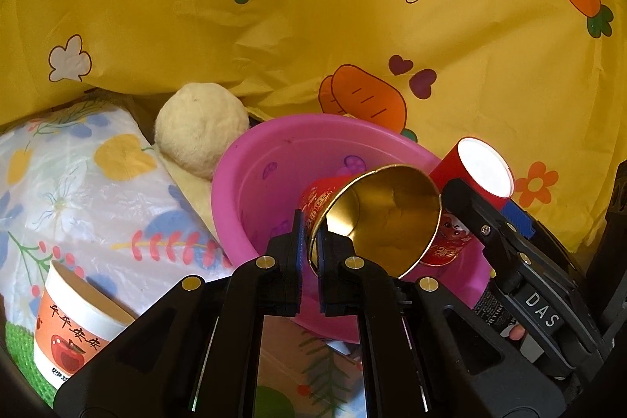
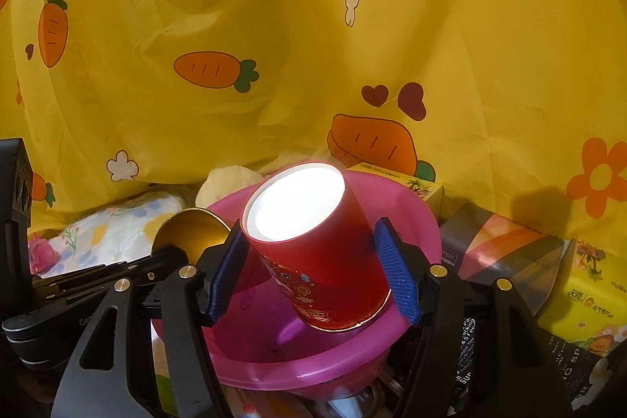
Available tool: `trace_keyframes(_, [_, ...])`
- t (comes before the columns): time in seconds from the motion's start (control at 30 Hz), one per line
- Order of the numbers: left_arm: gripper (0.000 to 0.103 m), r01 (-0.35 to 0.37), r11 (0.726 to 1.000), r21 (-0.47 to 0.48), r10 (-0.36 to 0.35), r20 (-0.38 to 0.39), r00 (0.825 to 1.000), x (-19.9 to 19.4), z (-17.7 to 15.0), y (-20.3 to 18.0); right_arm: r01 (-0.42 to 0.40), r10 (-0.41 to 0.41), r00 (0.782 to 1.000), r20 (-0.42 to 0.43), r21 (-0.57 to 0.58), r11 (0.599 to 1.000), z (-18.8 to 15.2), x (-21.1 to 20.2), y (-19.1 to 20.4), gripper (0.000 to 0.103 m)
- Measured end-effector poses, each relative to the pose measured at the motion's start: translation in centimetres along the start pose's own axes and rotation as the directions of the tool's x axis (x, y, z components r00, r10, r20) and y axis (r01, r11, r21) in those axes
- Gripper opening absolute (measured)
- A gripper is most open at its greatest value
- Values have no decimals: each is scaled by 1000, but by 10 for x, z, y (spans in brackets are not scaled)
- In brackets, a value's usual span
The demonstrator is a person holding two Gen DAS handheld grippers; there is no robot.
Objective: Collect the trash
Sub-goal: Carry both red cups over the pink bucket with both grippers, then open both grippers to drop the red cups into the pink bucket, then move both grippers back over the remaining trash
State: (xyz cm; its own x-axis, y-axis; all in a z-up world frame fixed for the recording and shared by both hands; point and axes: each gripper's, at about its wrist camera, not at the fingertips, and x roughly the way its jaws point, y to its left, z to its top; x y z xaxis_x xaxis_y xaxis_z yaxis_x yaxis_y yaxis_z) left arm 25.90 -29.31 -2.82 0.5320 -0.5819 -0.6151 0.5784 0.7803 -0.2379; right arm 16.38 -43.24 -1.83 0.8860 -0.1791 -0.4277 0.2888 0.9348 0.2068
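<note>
— While both views are filled mostly by the yellow carrot-print cloth (image 1: 313,26), what sits in front of it?

— A pink plastic basin (image 1: 250,183), the biggest loose thing, with both cups hanging over its hollow. Left of it lies a flower-printed plastic bag (image 1: 78,190), and a cream plush ball (image 1: 200,128) rests between that bag and the basin's rim.

— And on the other side?

— Seen from the right wrist, a dark striped packet (image 2: 505,245) and a yellow tissue pack (image 2: 584,304) crowd the basin's right edge, with a small printed box (image 2: 395,179) behind its rim, tight against the cloth.

— Where are the cups?

— The left gripper (image 1: 310,241) has its jaws pressed together on the rim of a gold-lined red cup (image 1: 384,218), one pad inside the wall and one outside, mouth tipped toward the camera. The right gripper (image 2: 313,273) is clamped across the body of a second red cup (image 2: 313,253), held bottom-up and tilted, its white base catching glare.

— Anything smaller?

— A white paper cup with an apple print (image 1: 74,324) stands low at the left, apart from the basin.

— What can't you make out?

— The basin's floor is partly masked by the cups. Its near rim is cut off by the gripper bodies, and the clutter beneath it is too dark to name. The apple cup's lower edge runs out of view.
</note>
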Motion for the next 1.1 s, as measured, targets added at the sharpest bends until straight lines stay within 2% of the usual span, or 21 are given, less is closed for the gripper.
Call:
trace_keyframes(0.1, [19,-7,1000,-9,7,5,1000,0,0,3,5,-5,1000,-6,0,1000,-1,1,-1,64])
trace_keyframes(0.27, [67,-32,999,-37,34,57,998,-14,-1,11,11,-11,1000,1,7,1000,-1,-2,-2,69])
trace_keyframes(0.33, [82,-61,997,-49,65,87,994,-23,-2,14,16,-16,1000,10,6,1000,0,-6,-1,71])
trace_keyframes(0.37, [86,-74,996,-54,79,101,992,-28,-3,16,17,-18,1000,15,6,1000,0,-8,0,73])
trace_keyframes(0.5, [90,-128,990,-64,134,114,984,-44,-7,23,25,-25,999,36,-1,1000,-3,-20,3,81])
trace_keyframes(0.57, [94,-148,987,-67,156,127,980,-54,-12,26,28,-28,999,40,-8,1000,-5,-24,6,81])
trace_keyframes(0.87, [95,-214,975,-62,221,155,963,-89,-32,28,43,-41,998,46,-55,998,-14,-49,24,84])
trace_keyframes(1.1, [95,-270,961,-56,276,186,943,-118,-52,25,75,-70,996,50,-98,992,-26,-75,42,86])
